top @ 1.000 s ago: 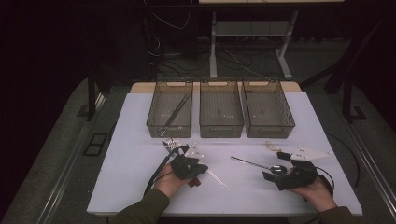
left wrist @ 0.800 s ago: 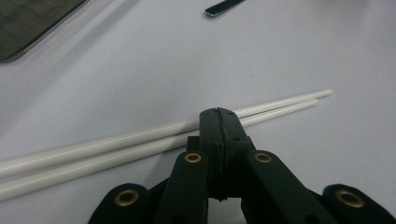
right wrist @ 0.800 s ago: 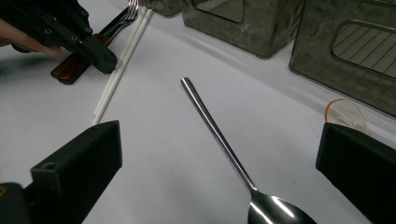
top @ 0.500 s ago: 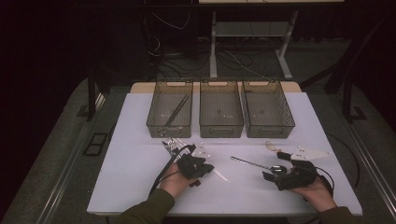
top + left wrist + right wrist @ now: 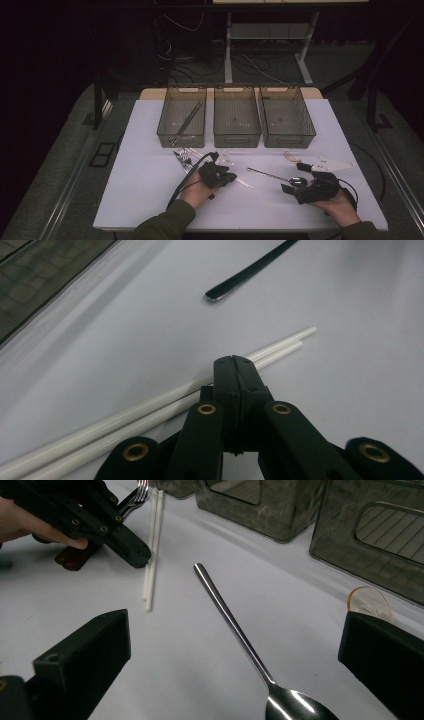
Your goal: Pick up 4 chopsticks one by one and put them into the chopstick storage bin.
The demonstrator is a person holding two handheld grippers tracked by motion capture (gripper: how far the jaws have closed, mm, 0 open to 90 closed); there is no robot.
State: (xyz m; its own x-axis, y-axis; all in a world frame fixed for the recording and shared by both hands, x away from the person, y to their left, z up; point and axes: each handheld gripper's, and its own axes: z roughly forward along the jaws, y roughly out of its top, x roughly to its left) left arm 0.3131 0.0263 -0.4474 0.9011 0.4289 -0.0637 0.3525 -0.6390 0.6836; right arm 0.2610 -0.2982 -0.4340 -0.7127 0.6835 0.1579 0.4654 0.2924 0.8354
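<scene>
Two white chopsticks [image 5: 239,179] are lying mid-counter in the high view, the left gripper [image 5: 226,178] hovering over them, fingers together. Left gripper view: chopsticks [image 5: 150,407] beneath closed fingers, likely nudging. Right gripper view: fingers wide apart, framing the spoon [image 5: 250,650] at lower centre.

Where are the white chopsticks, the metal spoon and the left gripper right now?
white chopsticks [image 5: 151,550]: right gripper view, mid-length of the pair.
metal spoon [image 5: 235,625]: right gripper view, on its handle.
left gripper [image 5: 233,361]: left gripper view, tips of its shut jaws.
</scene>
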